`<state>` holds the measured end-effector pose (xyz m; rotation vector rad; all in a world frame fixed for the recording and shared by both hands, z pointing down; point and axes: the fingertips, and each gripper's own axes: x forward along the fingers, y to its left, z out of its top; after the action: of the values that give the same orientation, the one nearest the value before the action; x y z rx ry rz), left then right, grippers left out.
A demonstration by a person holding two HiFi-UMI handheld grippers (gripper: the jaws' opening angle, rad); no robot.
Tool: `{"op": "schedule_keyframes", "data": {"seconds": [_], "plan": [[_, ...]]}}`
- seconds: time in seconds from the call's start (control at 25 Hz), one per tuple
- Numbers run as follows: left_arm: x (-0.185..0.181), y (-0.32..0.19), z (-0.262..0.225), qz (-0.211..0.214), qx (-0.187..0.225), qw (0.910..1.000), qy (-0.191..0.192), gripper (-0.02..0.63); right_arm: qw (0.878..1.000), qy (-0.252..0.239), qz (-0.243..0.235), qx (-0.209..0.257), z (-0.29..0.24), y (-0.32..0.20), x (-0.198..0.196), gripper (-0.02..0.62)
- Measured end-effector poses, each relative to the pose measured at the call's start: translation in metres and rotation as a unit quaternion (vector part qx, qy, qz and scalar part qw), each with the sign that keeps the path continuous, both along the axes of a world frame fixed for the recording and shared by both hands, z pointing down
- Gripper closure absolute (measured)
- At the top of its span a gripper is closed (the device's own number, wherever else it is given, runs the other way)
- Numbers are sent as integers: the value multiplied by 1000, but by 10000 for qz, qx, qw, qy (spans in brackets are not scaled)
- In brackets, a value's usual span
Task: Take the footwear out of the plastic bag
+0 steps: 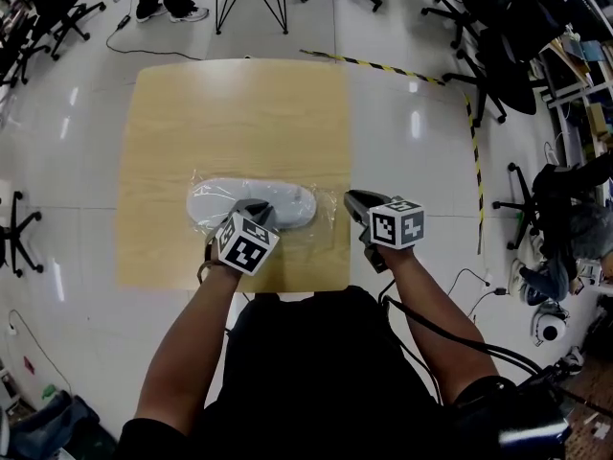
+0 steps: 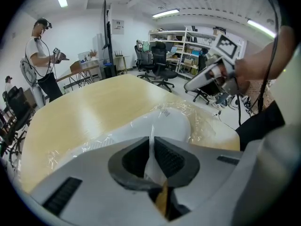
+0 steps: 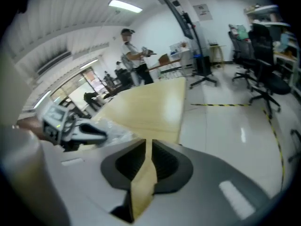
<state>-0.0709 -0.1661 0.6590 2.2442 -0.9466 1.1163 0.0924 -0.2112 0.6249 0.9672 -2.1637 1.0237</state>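
Footwear (image 1: 251, 202), white inside a clear plastic bag (image 1: 326, 217), lay toward 6 o'clock on the wooden table (image 1: 239, 113) in the head view, with office chairs (image 1: 488, 56) at 2 o'clock, while the left gripper view showed the left gripper (image 2: 151, 149) pinching bag film, and the right gripper view showed the right gripper (image 3: 145, 147) nearly closed and empty.

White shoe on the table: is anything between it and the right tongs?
The clear plastic bag covers the shoe, so its film lies between them. The left tongs pinch a fold of that bag; the right tongs sit apart near the table edge, holding nothing.
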Motion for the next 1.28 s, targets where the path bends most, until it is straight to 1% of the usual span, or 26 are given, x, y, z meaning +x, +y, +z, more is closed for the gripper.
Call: {"op": "schedule_keyframes", "data": {"seconds": [0.04,0.08,0.12,0.16,0.2,0.24,0.28,0.32,0.36,0.48,0.6,0.68,0.72,0.8,0.84,0.88,0.96,1.0,1.08,1.12,1.16,1.28], "plan": [[1,-1,0,-7,-6,10000,7,568,9985,-45,-523,180,-7,18,-18,541],[2,-1,0,-9,-8,10000,13,568,9930,21,-1099,424,-12,37,-37,524],[1,-2,0,-7,-4,10000,17,568,9835,217,-1657,691,-12,54,-54,504],[0,-3,1,-3,-1,10000,17,568,9711,510,-2145,917,-7,68,-67,475],[-2,-2,1,3,-6,10000,17,568,9579,851,-2531,1056,3,79,-77,462],[-4,-2,2,10,-19,10000,18,568,9461,1180,-2808,1100,16,86,-82,457],[-7,-1,3,11,-34,10000,20,568,9372,1437,-2992,1076,29,91,-84,456],[-9,-1,3,5,-50,10000,19,568,9323,1581,-3092,1016,40,93,-84,457],[-10,-1,4,-4,-68,10000,17,568,9320,1605,-3107,949,47,95,-80,457],[-5,-2,1,7,-60,10000,12,569,9434,1459,-2870,801,49,99,-55,465],[2,-6,-5,60,105,9999,-1,569,9477,1602,-2675,681,47,106,-18,476],[5,-4,-5,76,120,9999,-26,569,9518,1776,-2424,608,43,105,5,512],[6,-3,-4,69,105,9999,-30,569,9557,1784,-2250,641,36,100,11,534],[6,-2,-4,64,91,9999,-13,569,9643,1568,-1969,823,19,83,2,545],[5,-2,-4,71,98,9999,-2,569,9659,1435,-1933,948,13,74,-10,545],[5,-2,-5,83,116,9999,7,569,9651,1330,-1979,1086,8,64,-24,538],[5,-3,-7,94,128,9999,6,569,9572,1315,-2242,1272,10,50,-49,518],[5,-2,-6,82,94,9999,-8,569,9515,1431,-2408,1274,16,46,-55,503],[7,-3,-4,83,24,10000,-33,569,9407,1727,-2671,1183,32,44,-54,499],[8,-5,-4,101,6,9999,-41,569,9390,1772,-2719,1134,37,44,-50,505],[9,-5,-5,122,-2,9999,-45,571,9410,1710,-2707,1098,40,46,-46,515],[7,-1,-4,134,17,9999,-44,575,9526,1291,-2581,960,43,62,-33,532]]}}
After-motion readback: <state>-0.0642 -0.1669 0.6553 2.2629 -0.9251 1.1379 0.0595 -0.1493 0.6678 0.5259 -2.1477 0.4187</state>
